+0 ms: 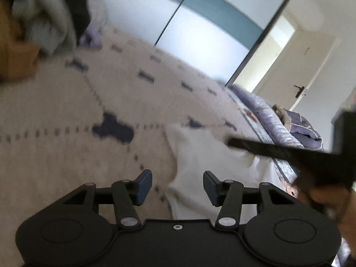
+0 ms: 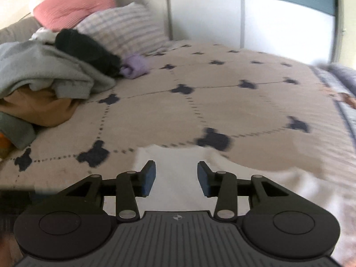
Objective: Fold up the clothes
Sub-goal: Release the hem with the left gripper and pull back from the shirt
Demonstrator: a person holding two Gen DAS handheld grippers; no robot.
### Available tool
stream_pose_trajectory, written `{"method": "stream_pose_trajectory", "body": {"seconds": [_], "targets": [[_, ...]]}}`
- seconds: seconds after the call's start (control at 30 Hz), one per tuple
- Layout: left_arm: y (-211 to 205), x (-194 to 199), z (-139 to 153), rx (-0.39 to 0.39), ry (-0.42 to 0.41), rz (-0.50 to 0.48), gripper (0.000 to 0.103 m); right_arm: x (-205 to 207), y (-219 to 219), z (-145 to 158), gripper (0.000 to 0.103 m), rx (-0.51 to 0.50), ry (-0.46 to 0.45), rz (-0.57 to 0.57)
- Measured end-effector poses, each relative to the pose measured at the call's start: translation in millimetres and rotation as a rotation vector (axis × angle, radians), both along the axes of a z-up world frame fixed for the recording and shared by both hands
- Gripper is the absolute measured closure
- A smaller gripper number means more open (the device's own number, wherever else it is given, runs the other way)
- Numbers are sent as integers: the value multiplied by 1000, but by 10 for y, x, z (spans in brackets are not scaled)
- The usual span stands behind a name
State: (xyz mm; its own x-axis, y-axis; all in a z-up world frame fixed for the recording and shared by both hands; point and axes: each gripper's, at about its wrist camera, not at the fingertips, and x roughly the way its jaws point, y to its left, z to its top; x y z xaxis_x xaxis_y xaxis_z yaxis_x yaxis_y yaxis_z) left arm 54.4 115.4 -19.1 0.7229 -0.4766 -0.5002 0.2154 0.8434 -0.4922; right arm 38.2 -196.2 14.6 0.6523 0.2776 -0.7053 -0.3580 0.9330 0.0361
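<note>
A white garment (image 2: pixel 178 178) lies flat on the beige bedspread (image 2: pixel 222 102) at the near edge of the bed. My right gripper (image 2: pixel 176 176) is open and empty, just above the garment's near part. In the left wrist view the same white garment (image 1: pixel 200 155) lies ahead and to the right. My left gripper (image 1: pixel 177 185) is open and empty, over the garment's left edge. The right gripper's body (image 1: pixel 322 155) reaches in from the right of the left wrist view, over the garment.
A pile of unfolded clothes, grey (image 2: pixel 44 71), brown (image 2: pixel 40 109), black (image 2: pixel 86 51) and lilac (image 2: pixel 135 66), lies at the bed's left. Pillows (image 2: pixel 120 29) lie at the head. A wardrobe (image 2: pixel 267 17) stands behind, a door (image 1: pixel 296 71) to the right.
</note>
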Motion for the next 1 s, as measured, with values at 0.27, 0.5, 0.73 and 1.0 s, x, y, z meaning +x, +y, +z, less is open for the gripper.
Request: {"method": "stream_pose_trajectory", "body": {"seconds": [0.27, 0.5, 0.73, 1.0], "targets": [[-329, -27, 0, 53, -74, -106, 56, -465, -409, 69, 54, -34, 3, -81], [-517, -113, -115, 225, -96, -138, 55, -883, -779, -51, 56, -57, 35, -157], [-640, -383, -102, 394, -135, -159, 53, -1216, -1141, -110, 56, -27, 71, -234], [-578, -782, 78, 417, -171, -128, 51, -1453, -1212, -109, 54, -54, 62, -229]]}}
